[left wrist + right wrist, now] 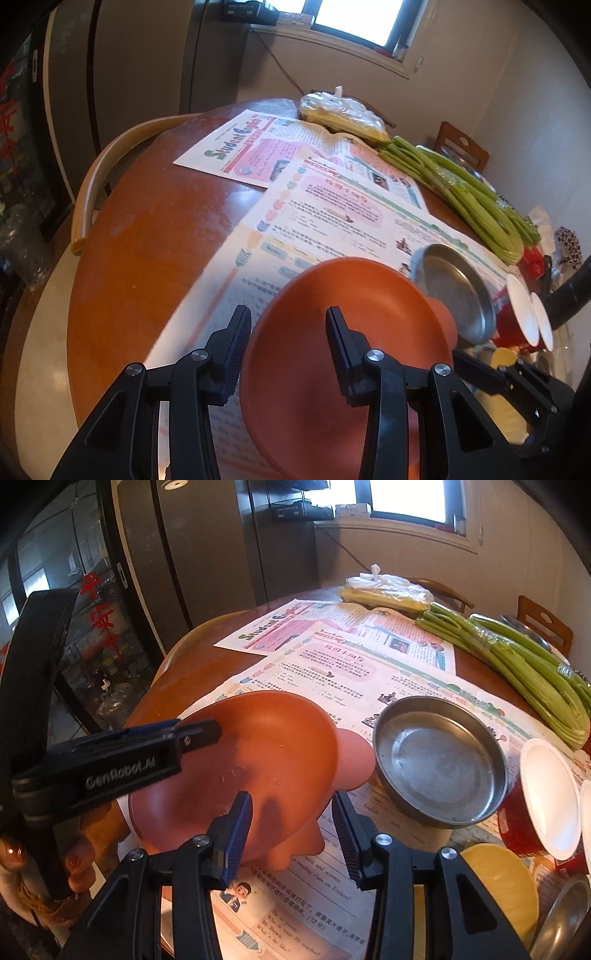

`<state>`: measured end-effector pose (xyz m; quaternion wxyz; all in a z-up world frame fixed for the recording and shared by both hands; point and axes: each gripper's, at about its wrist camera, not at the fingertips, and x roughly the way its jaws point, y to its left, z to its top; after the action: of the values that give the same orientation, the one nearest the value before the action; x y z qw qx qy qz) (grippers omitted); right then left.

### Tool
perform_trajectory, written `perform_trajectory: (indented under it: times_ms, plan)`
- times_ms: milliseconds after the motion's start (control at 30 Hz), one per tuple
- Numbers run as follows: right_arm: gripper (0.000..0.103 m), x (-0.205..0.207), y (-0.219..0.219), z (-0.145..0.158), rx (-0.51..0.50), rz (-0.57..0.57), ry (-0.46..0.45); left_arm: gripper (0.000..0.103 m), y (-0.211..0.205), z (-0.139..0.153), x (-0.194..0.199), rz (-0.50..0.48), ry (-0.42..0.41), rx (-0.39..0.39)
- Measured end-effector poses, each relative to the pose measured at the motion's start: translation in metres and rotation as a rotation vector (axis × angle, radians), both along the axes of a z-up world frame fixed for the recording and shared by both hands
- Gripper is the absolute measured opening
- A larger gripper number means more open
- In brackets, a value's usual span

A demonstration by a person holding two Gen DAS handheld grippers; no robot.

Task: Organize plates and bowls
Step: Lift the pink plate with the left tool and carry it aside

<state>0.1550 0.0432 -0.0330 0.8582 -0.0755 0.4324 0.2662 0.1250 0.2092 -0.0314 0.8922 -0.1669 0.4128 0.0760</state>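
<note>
An orange plastic bowl-plate with round ears (343, 332) (258, 768) lies on the newspaper. My left gripper (288, 332) straddles its near rim with jaws apart; in the right wrist view its finger (177, 738) reaches over the plate's left rim. My right gripper (291, 819) is open, jaws either side of the plate's near right edge. A round metal pan (439, 760) (458, 291) sits just right of the orange plate. A yellow bowl (502, 882) lies at the near right.
Red tubs with white lids (546, 801) stand right of the pan. Green celery stalks (517, 657) and a bagged yellow item (384, 590) lie at the back. Newspapers (369, 657) cover the round wooden table (147, 229). A chair back (96, 177) curves at the left.
</note>
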Motion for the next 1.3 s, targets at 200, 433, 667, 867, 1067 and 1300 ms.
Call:
perform_trajectory:
  times_ms: [200,433,667,867,1067,1300]
  plan:
    - [0.046,-0.001,0.003,-0.006,0.009,-0.004,0.010,0.043,0.004,-0.011,0.019,-0.011,0.024,0.008]
    - [0.046,-0.002,-0.006,-0.012,0.052,-0.009,0.051,0.043,0.000,-0.018,0.032,-0.024,0.018,0.024]
    - [0.046,-0.006,-0.008,-0.011,0.069,-0.006,0.057,0.043,-0.001,-0.018,0.036,-0.027,0.014,0.028]
    - [0.046,-0.008,-0.010,-0.013,0.089,0.000,0.077,0.045,0.001,-0.022,0.036,-0.015,0.028,0.025]
    - [0.046,-0.013,-0.010,-0.014,0.094,0.005,0.080,0.045,0.003,-0.022,0.035,-0.008,0.023,0.008]
    - [0.046,-0.014,-0.021,-0.008,0.105,-0.026,0.063,0.045,0.002,-0.016,0.026,0.002,0.006,0.015]
